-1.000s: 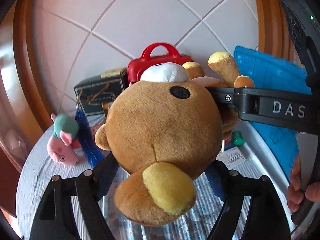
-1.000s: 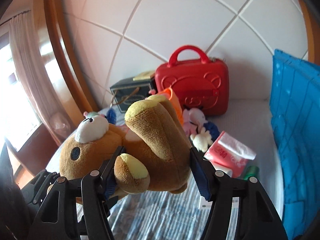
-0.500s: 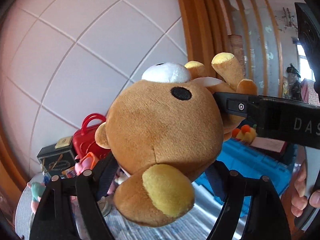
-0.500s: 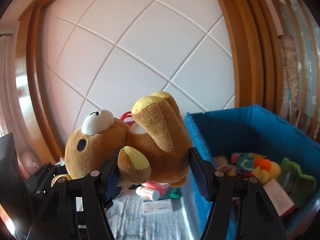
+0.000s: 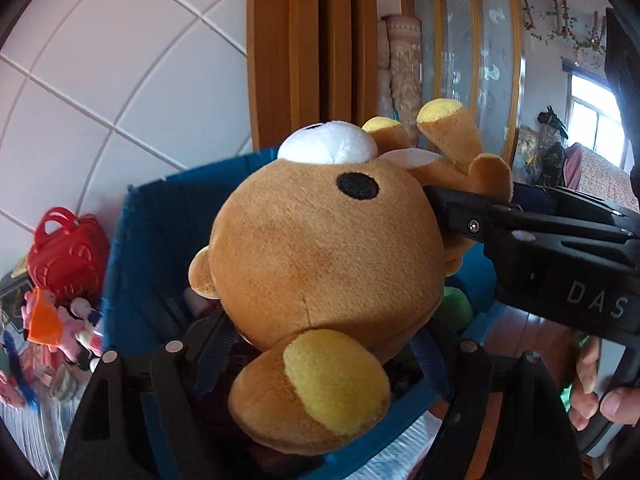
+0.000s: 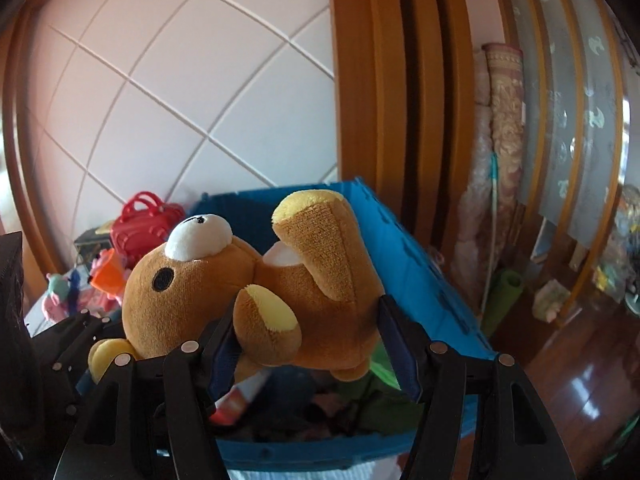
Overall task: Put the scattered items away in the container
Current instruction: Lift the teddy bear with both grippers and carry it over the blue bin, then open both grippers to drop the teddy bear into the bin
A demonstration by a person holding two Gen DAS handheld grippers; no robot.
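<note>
Plush bear (image 5: 320,248) is clamped by both tools and held in the air above the open blue container (image 6: 404,264). Left hand-held gripper (image 5: 320,344) has its two fingers closed on the bear's head, one blue pad (image 5: 216,348) pressed against each side. Right hand-held gripper (image 6: 312,344) is closed on the bear's body, with its pads (image 6: 396,344) bearing on the lower torso and one paw. In the left wrist view the right tool enters from the right side, its black finger (image 5: 472,216) touching the bear behind the head. The person's right hand (image 5: 600,384) grips that tool at the lower right edge.

Below the bear, the container already holds several items, including a green soft object (image 5: 456,304); the others are too dark to identify. To the left of the container, on the cloth-covered worktop (image 5: 24,432), lie pink plush toys (image 5: 76,332) and an orange item (image 5: 42,320). Behind them stands a red toy case (image 5: 68,256) with a handle, beside a dark box (image 6: 90,246). A white tiled wall (image 6: 180,92) and wooden frame (image 6: 380,80) form the background.
</note>
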